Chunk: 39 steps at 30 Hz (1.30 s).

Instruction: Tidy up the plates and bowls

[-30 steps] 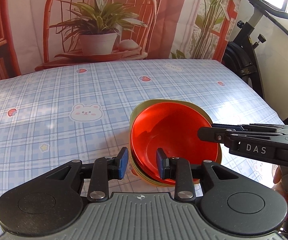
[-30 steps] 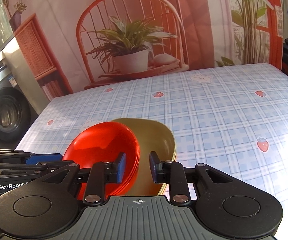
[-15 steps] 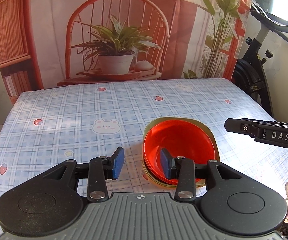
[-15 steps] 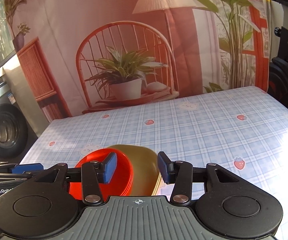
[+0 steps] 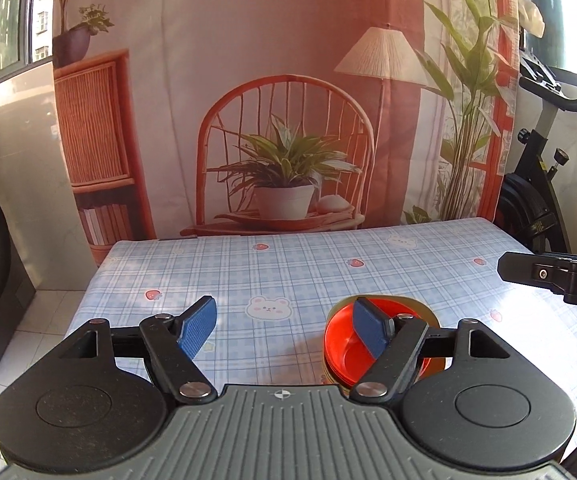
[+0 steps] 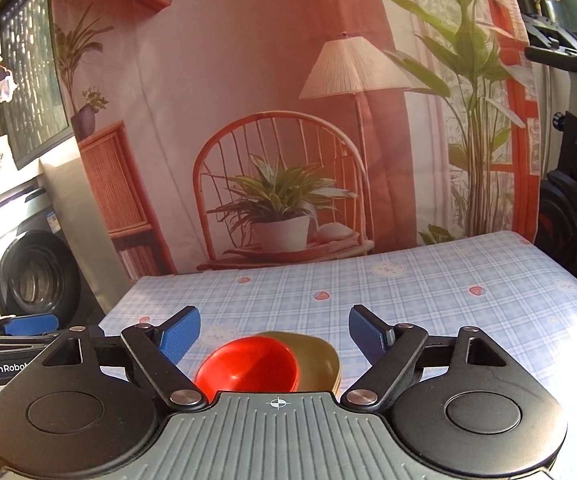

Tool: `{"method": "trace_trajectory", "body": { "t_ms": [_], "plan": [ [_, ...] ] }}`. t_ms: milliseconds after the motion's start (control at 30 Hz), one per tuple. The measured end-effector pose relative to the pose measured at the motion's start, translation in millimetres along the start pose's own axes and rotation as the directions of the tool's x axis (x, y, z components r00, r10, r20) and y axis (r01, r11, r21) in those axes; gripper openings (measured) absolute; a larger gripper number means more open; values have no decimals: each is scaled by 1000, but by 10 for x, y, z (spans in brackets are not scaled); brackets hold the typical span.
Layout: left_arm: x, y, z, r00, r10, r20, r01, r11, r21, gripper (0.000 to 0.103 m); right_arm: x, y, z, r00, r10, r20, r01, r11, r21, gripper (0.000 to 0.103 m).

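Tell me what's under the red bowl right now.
The red bowl sits nested in an olive-yellow dish on the checked tablecloth. How many pieces are stacked beneath is hidden by the claw body.

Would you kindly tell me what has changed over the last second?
Both grippers, left gripper and right gripper, let go of the dishes and drew back upward, jaws opening with nothing between them. The red bowls remain nested in the olive plates on the table.
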<state>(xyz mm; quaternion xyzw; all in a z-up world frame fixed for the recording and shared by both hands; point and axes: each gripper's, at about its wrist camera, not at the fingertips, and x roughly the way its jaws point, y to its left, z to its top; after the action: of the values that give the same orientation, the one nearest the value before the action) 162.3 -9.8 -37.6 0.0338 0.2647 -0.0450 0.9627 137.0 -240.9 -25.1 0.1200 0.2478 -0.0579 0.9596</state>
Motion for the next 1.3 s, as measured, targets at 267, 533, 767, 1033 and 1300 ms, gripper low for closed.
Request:
{"method": "trace_trajectory", "body": {
  "t_ms": [267,533,767,1033,1300],
  "plan": [
    [-532,-43,89,998,21,51,-21,1000,-3,79,-537,191,147,998,-3,67,7,999,-54,103],
    [-1128,-97,122,988,45,148,-45,999,-2,83,-991,337,192,991,-47,125,57,995,-82,103],
    [-1489,-91,88,980,66,189,-62,998,-29,83,-1353,458,127,986,-31,166,45,996,-78,103],
    [-1741,-24,-44,971,107,216,-97,994,-57,83,-1523,550,-15,979,-66,191,82,994,-74,103],
    [-1761,25,-85,968,136,210,-126,990,-60,83,-1499,601,-175,975,-108,193,123,990,-71,103]
  ]
}}
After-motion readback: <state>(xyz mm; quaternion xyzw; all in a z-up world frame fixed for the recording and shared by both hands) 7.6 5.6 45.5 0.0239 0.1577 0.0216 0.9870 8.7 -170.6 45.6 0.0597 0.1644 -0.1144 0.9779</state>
